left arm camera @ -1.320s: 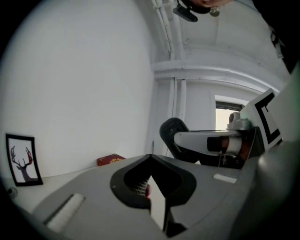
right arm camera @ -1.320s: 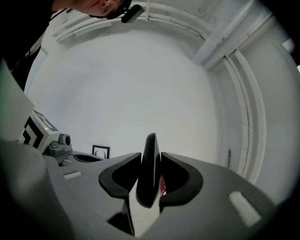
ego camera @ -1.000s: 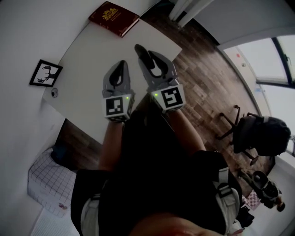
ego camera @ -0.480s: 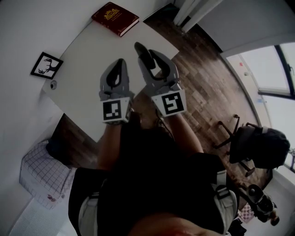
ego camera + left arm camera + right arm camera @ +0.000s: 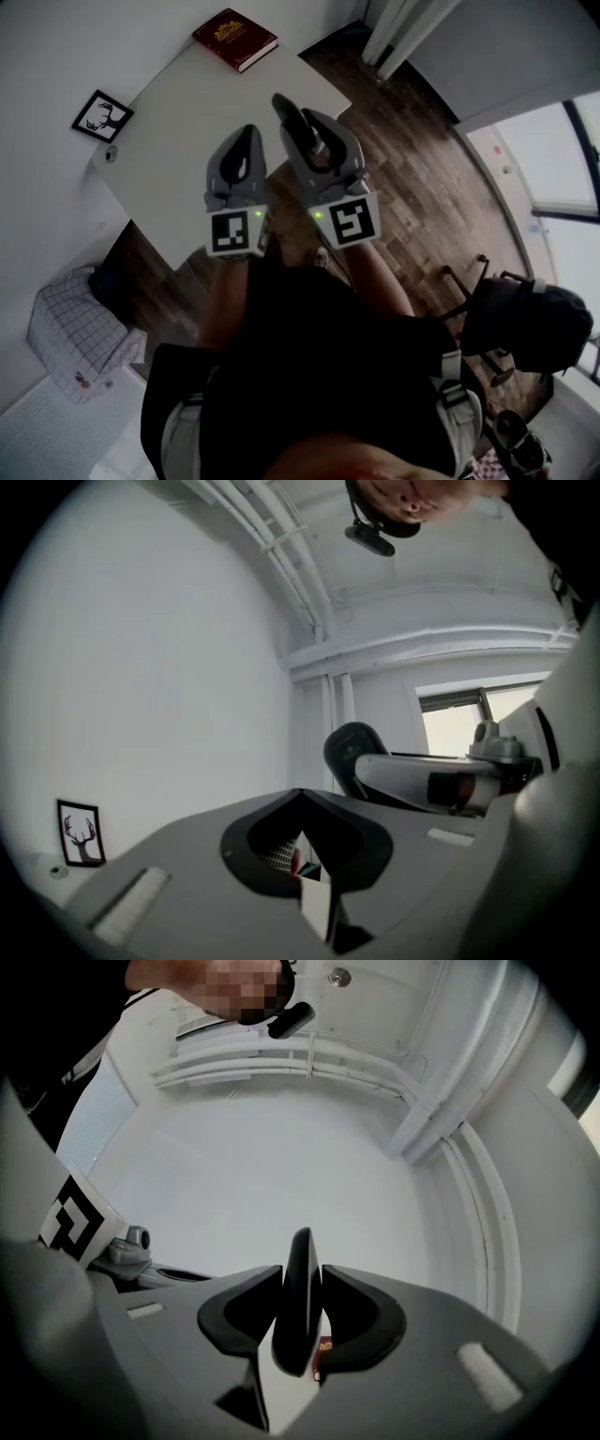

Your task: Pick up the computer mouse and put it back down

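You have lifted the left claw [image 5: 246, 133] and the right claw [image 5: 307, 120], with the mouse [image 5: 285, 111], up and back across the surface [image 5: 173, 131].

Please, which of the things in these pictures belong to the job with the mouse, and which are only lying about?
Belong to the job: computer mouse, clamped in the right hand-held gripper; white table.

Only lying about: red book, framed deer picture, office chair, checked basket; left hand-held gripper, shut and empty.

The book [image 5: 234, 38] lies on the table's [image 5: 178, 122] far corner, and the picture frame [image 5: 101, 116] stands at its left edge by the wall. The mouse [image 5: 287, 111] sits between the right gripper's [image 5: 309, 120] jaws, above the table.
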